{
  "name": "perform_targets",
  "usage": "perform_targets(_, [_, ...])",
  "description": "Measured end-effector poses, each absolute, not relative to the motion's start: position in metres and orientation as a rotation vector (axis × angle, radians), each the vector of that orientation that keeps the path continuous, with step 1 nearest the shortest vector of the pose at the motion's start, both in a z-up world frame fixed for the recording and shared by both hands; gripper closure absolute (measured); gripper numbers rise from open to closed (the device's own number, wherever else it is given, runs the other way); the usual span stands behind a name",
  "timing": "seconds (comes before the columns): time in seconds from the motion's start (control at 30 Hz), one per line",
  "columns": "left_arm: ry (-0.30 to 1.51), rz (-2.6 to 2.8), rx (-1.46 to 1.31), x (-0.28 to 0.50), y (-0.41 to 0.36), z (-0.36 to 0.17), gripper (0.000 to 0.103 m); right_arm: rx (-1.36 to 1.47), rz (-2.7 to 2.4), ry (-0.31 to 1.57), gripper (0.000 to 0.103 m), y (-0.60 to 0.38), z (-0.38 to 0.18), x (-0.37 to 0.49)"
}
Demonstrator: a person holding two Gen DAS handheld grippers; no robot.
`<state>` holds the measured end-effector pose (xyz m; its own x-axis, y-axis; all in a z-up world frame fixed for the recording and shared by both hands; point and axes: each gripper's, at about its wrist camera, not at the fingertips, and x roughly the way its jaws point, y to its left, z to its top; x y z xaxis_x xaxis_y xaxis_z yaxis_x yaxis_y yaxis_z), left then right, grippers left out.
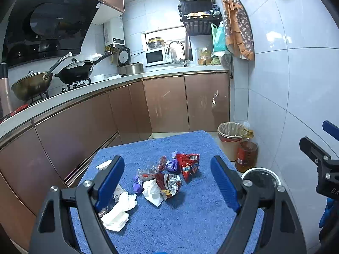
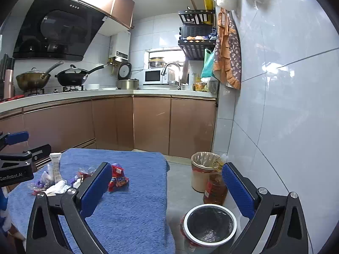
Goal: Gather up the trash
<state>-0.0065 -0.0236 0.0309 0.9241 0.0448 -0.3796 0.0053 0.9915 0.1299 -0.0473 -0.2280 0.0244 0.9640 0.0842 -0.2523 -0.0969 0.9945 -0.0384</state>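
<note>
The trash (image 1: 167, 180), a heap of crinkled wrappers and crumpled tissue, lies mid-frame on the blue tabletop (image 1: 190, 222), between the spread fingers of the empty left gripper (image 1: 167, 182). It looks light, soft and slippery, so a pinch on a bunched fold seems best. The right gripper (image 2: 167, 187) hangs wide apart above the bin (image 2: 209, 225) at lower right.

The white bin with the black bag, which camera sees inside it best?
The right wrist camera: it looks straight down into the bin, showing its whole rim and black liner. The left wrist camera catches only part of its rim behind a gripper finger.
</note>
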Motion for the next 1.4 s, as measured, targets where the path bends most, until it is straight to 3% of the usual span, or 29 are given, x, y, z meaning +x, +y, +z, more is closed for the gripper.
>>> perform_targets(0.67, [0.423,0.026,0.071,0.032,0.017,0.000,0.020,-0.051,0.202,0.351,0.000,-0.211,0.009,0.010])
perform_targets(0.83, [0.547,0.010,0.037,0.055,0.050,-0.038,0.020,-0.012,0.294,0.476,0.000,-0.199,-0.020,0.055])
perform_targets(1.03, [0.686,-0.085,-0.032,0.086,0.069,-0.076,0.021,0.016,0.401,0.603,0.010,-0.181,-0.053,0.113])
perform_targets(1.07, [0.699,-0.100,-0.042,0.091,0.070,-0.081,0.022,0.023,0.420,0.620,0.014,-0.179,-0.057,0.120])
perform_targets(1.2, [0.769,-0.184,-0.109,0.119,0.070,-0.095,0.047,0.034,0.481,0.672,0.019,-0.166,-0.071,0.149])
perform_targets(1.4, [0.800,-0.228,-0.125,0.148,0.065,-0.102,0.055,0.012,0.529,0.715,0.022,-0.150,-0.088,0.185])
